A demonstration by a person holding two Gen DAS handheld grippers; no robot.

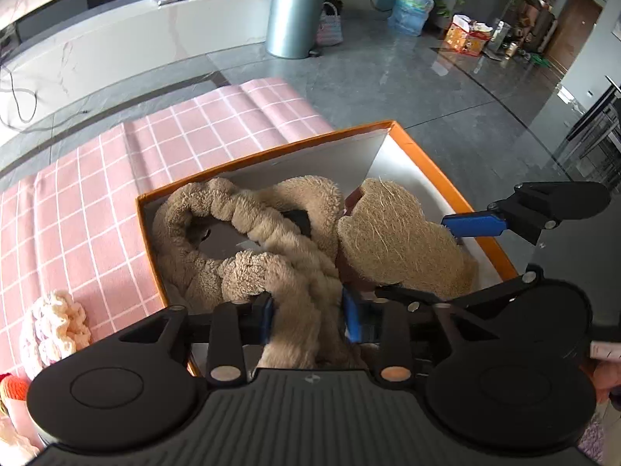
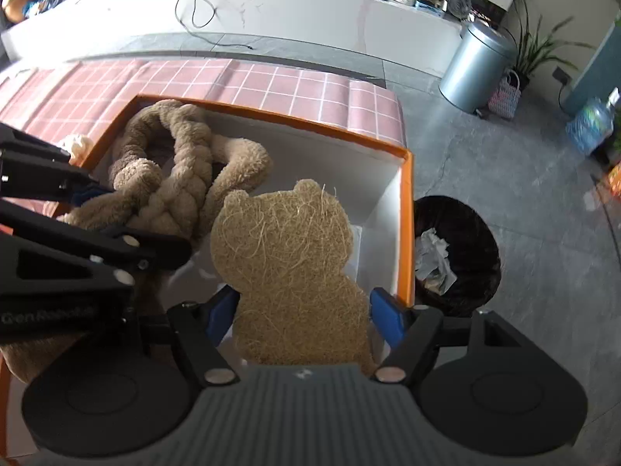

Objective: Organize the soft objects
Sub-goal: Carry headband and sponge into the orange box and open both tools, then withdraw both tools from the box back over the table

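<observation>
Clamped between the blue pads of the left gripper [image 1: 308, 320] is a strand of the fluffy braided plush rope [image 1: 248, 233], whose loops lie piled in the left half of the orange-rimmed box [image 1: 427, 155]. Beside it, the right gripper [image 2: 304, 312] stands with its jaws spread wide on either side of the bear-shaped loofah pad [image 2: 287, 256]; the pads appear clear of the loofah's edges, so I judge it released, with the pad propped at a slant over the right half of the box. From here the main risk, as I read it, is the rope: with one strand pinched, any lift or pull by the left gripper could drag the tangled loops up and out, and since the rope lies just beside the loofah it could tip or shove that too. The two grippers sit very close, so a careless withdrawal could knock them together. Outside the box, on the pink checked cloth [image 1: 116, 178], a cream crocheted item [image 1: 58, 322] waits; beyond the box's far corner sits a black waste bin [image 2: 458, 252] on the floor, where anything flicked over the rim could land.
</observation>
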